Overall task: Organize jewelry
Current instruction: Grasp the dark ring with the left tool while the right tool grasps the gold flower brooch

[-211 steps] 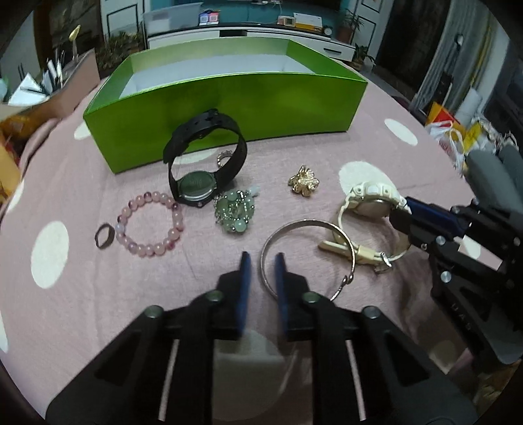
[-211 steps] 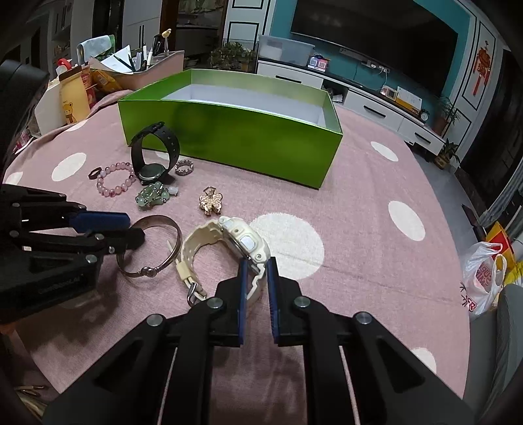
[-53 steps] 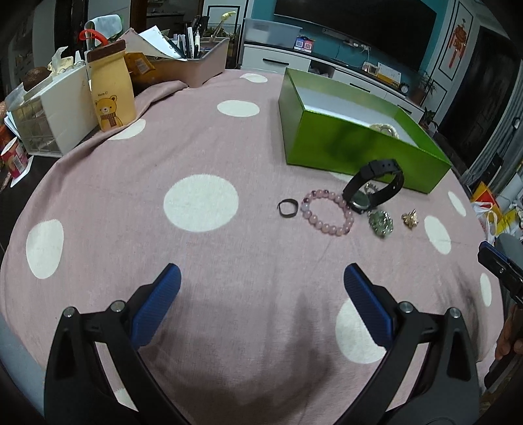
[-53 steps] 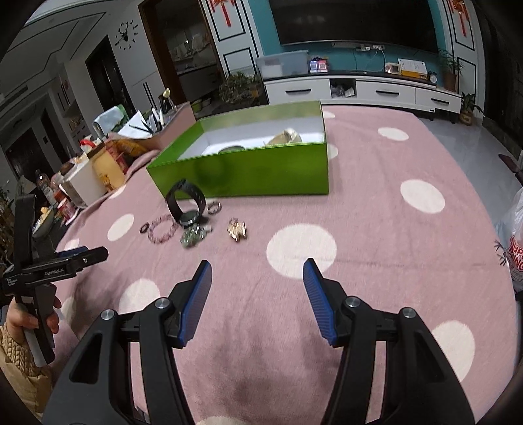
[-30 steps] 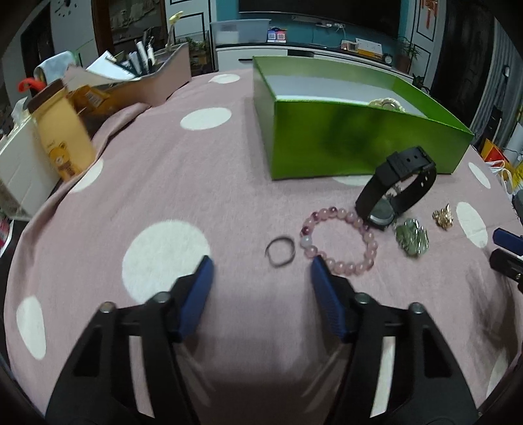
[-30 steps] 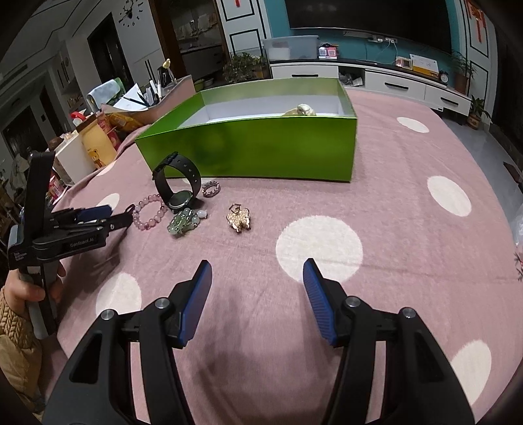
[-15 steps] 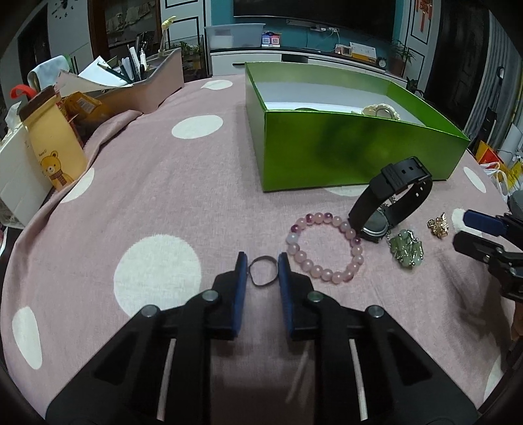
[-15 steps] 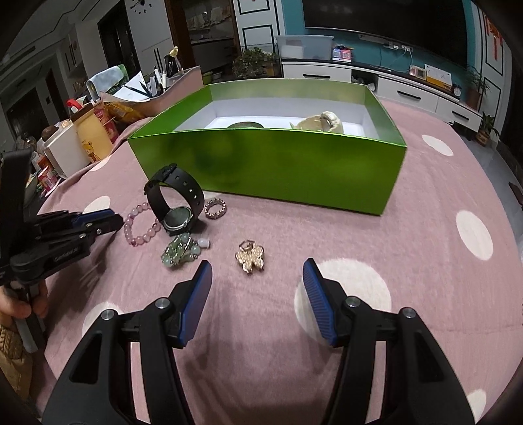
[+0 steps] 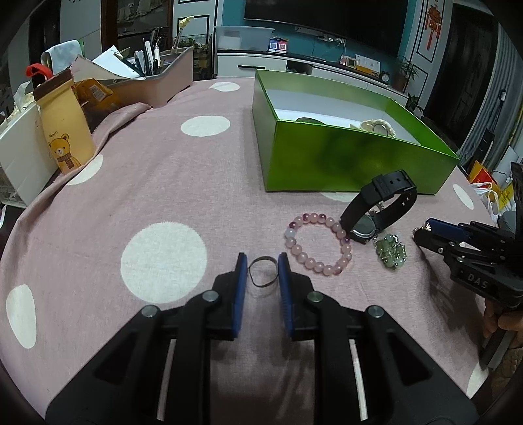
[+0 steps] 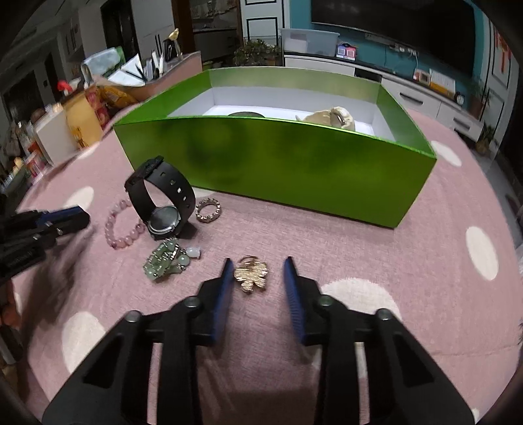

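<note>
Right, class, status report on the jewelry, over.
Left gripper just closed on dark ring. Right gripper just closing around gold brooch, no grip yet. Nothing blocks either.

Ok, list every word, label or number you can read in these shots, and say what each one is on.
"DAS": on the side of the right gripper, seen from the left wrist.
Small print above the bear on the yellow carton: too small to read.
Two square code stickers on the clear bin: not readable.
Black watch face: nothing legible.
Red wall hanging: too blurred to read.
</note>
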Available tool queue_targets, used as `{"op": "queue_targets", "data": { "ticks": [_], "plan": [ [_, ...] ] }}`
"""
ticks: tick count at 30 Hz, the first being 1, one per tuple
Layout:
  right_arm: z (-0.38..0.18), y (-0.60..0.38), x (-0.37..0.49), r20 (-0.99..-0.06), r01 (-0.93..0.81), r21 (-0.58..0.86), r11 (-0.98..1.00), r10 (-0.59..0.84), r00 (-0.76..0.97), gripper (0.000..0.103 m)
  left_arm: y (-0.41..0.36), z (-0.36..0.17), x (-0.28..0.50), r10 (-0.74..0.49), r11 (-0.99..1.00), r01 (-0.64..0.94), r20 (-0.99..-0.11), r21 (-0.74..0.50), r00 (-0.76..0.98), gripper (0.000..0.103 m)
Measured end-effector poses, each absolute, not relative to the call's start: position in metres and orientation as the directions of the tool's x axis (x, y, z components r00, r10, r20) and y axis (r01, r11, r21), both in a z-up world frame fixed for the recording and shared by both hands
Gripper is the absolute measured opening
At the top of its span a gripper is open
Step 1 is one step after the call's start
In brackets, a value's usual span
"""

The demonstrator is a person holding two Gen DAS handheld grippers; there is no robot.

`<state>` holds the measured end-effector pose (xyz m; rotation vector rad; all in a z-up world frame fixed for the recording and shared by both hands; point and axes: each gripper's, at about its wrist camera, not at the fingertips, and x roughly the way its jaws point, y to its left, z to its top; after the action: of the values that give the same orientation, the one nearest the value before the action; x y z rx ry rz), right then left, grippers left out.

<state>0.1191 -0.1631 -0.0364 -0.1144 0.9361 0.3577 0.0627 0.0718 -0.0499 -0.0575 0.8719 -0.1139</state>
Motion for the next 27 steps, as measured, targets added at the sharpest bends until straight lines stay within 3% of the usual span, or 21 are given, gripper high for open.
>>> {"op": "queue_targets", "data": {
  "ticks": [27],
  "plan": [
    [0.014,-0.202,0.043,-0.688,-0.313,0.162,0.936,0.335,0.644,0.021,0.037,-0.006,0.031,-0.157,0.988,0.120,-0.710,-0.101,0.687,0.019]
  ]
}}
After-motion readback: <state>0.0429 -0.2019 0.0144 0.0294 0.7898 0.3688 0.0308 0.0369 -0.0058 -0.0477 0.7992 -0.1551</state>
